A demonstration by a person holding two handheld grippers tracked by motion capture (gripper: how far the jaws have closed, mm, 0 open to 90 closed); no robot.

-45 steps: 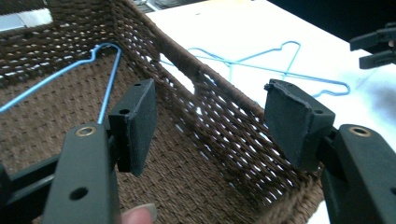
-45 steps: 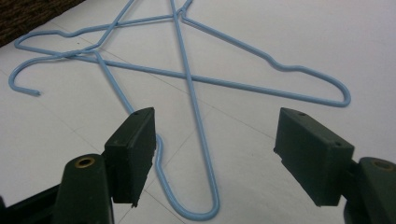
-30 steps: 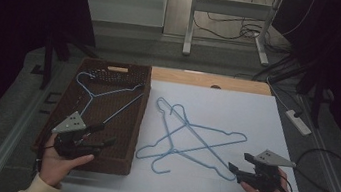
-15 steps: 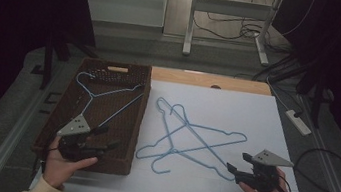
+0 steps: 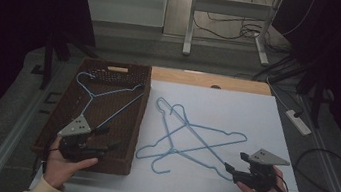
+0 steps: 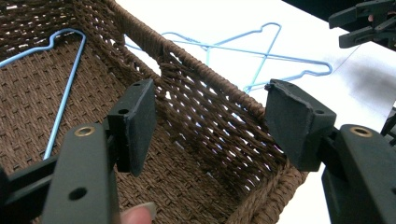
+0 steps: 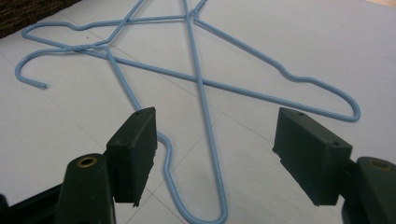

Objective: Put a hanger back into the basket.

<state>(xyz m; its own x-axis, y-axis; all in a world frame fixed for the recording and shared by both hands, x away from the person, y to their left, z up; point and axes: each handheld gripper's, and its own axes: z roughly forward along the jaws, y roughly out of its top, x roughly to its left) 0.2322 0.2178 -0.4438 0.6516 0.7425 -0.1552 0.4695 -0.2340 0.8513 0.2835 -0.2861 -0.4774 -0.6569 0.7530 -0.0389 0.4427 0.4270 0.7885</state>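
A brown wicker basket (image 5: pixel 140 122) stands at the table's left with one blue wire hanger (image 5: pixel 103 94) lying inside. Two more blue hangers (image 5: pixel 192 139) lie crossed on the white sheet beside it. My left gripper (image 5: pixel 111 138) hovers open over the basket's near right corner. In the left gripper view its jaws (image 6: pixel 210 112) stand wide apart in front of the basket wall (image 6: pixel 196 93), with nothing between them. My right gripper (image 5: pixel 234 162) is open at the near right end of the crossed hangers. In the right gripper view its jaws (image 7: pixel 215 140) straddle a hanger's bent end (image 7: pixel 198 82) without touching it.
The white sheet (image 5: pixel 256 118) covers most of the table, and a wooden strip (image 5: pixel 211 81) shows at its back. A power strip (image 5: pixel 298 121) and a cable loop (image 5: pixel 329 174) lie on the floor to the right. Desk legs stand behind the table.
My left gripper has shifted slightly right along the basket's near end. The right gripper and the hangers have stayed where they were.
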